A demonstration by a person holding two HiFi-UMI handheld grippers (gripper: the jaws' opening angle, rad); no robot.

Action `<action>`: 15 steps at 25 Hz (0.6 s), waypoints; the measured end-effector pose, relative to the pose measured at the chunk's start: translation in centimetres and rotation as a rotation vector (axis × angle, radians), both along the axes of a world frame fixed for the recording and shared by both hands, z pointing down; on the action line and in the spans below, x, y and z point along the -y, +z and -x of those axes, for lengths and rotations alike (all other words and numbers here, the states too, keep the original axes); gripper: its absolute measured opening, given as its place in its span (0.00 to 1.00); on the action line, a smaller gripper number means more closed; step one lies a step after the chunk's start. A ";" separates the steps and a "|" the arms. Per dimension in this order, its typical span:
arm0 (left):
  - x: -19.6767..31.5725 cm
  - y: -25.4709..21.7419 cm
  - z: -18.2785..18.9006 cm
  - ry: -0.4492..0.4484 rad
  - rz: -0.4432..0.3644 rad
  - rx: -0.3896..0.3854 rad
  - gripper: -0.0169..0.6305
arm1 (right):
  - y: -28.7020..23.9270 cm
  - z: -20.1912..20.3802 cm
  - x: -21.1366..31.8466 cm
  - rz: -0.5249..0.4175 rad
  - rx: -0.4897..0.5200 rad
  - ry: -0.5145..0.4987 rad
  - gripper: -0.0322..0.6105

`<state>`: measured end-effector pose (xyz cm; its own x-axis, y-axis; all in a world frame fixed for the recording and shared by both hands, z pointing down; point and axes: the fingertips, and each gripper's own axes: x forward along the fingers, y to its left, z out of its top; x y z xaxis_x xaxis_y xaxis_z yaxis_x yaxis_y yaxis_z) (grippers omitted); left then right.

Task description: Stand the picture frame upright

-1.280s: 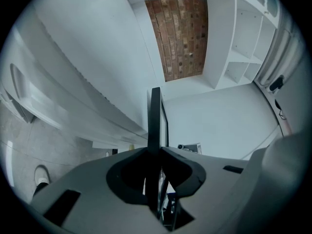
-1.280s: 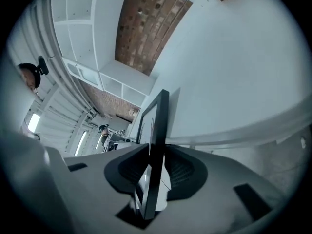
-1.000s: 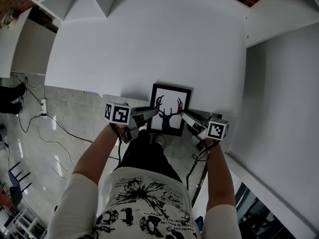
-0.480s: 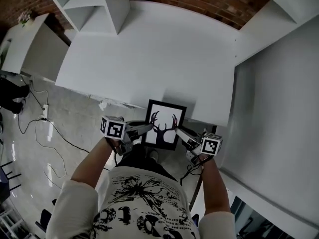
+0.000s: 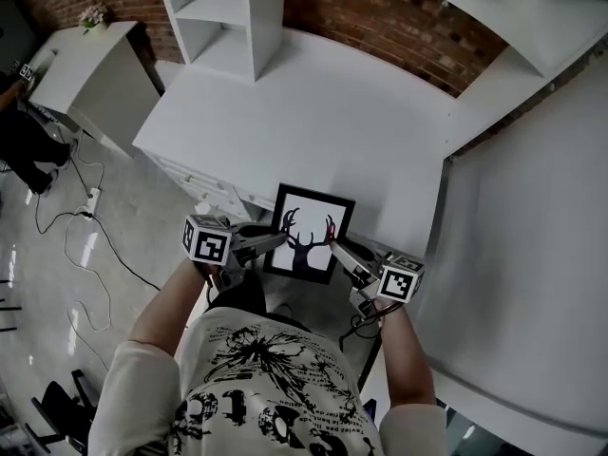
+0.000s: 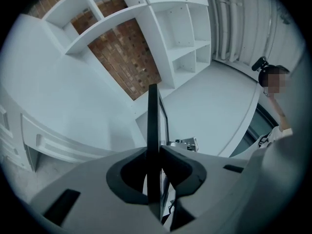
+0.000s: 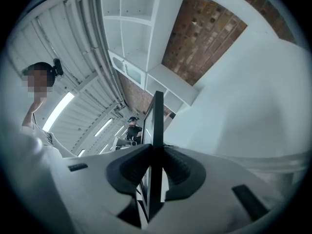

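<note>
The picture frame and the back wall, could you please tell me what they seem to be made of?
Picture frame: thin black matte border, likely painted wood or plastic; the look leaves it open. Back wall: bare reddish brick, with mortar joints showing.

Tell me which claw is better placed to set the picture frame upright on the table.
Neither alone. The left claw clamps the picture frame by its left edge, the right claw its right edge, evenly; use both.

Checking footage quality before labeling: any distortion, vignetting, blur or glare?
Head view: heavy fisheye bend, even light, picture frame sharp. Left gripper view: round black vignette, frame edge crisp, no motion blur. Right gripper view: same vignette, bright ceiling light strips at left.
</note>
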<state>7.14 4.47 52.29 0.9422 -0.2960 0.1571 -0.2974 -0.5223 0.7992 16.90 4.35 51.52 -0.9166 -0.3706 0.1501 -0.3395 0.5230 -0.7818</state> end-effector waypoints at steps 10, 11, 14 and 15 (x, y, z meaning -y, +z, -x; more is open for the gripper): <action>3.1 -2.5 5.4 0.018 -0.112 0.039 0.15 | -2.8 5.5 3.1 -0.099 -0.047 -0.031 0.19; 4.2 -2.6 6.7 0.026 -0.109 0.036 0.15 | -2.9 6.8 4.3 -0.102 -0.049 -0.028 0.19; 7.1 -3.2 10.3 0.046 -0.105 0.031 0.15 | -3.4 10.5 7.2 -0.105 -0.048 -0.009 0.19; 8.0 -3.4 11.5 0.050 -0.107 0.030 0.15 | -3.6 11.7 8.0 -0.105 -0.045 -0.002 0.19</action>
<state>-4.34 -3.53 48.90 0.9516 -0.2649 0.1556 -0.2916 -0.6194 0.7289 5.23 -3.68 47.88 -0.9106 -0.3847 0.1513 -0.3716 0.6018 -0.7069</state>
